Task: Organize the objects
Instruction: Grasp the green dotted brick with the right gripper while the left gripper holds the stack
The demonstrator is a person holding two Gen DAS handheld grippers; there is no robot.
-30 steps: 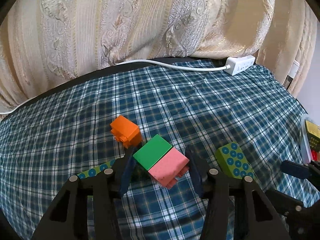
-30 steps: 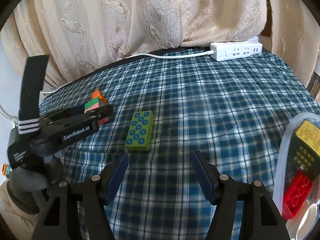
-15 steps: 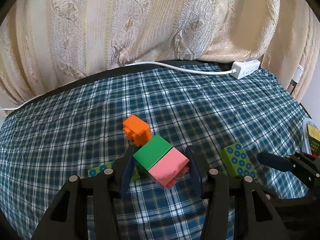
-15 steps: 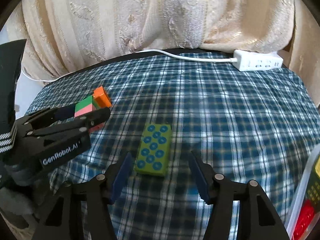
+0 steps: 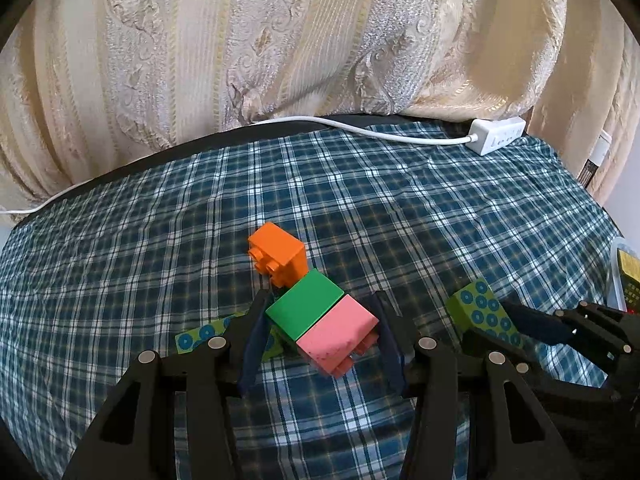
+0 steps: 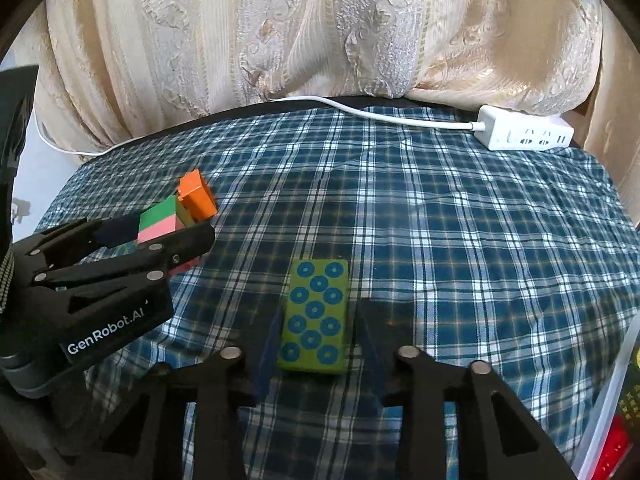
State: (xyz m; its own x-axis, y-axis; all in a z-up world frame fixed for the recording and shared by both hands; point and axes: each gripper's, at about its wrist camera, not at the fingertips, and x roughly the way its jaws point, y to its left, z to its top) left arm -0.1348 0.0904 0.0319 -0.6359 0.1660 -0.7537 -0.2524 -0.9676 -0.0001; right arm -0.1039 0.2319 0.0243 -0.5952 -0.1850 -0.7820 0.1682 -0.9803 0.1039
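Note:
A joined green-and-pink brick (image 5: 320,324) sits on the plaid cloth between the open fingers of my left gripper (image 5: 320,334), with gaps on both sides. An orange brick (image 5: 279,254) lies just beyond it. A green plate with blue studs (image 5: 208,334) lies partly under the left finger. In the right wrist view, a second green plate with blue studs (image 6: 316,316) lies flat between the open fingers of my right gripper (image 6: 318,334). That plate also shows in the left wrist view (image 5: 480,314). The left gripper (image 6: 120,256) shows there around the green-and-pink brick (image 6: 158,222).
A white power strip (image 6: 526,134) with its cable lies at the table's far edge, before cream curtains (image 5: 280,40). A clear plastic bin (image 6: 616,408) holding a red brick stands at the right edge of the right wrist view.
My right gripper has swung left and moved forward, so the studded plate now lies between its fingers. My left gripper has edged forward around the green-and-pink brick.

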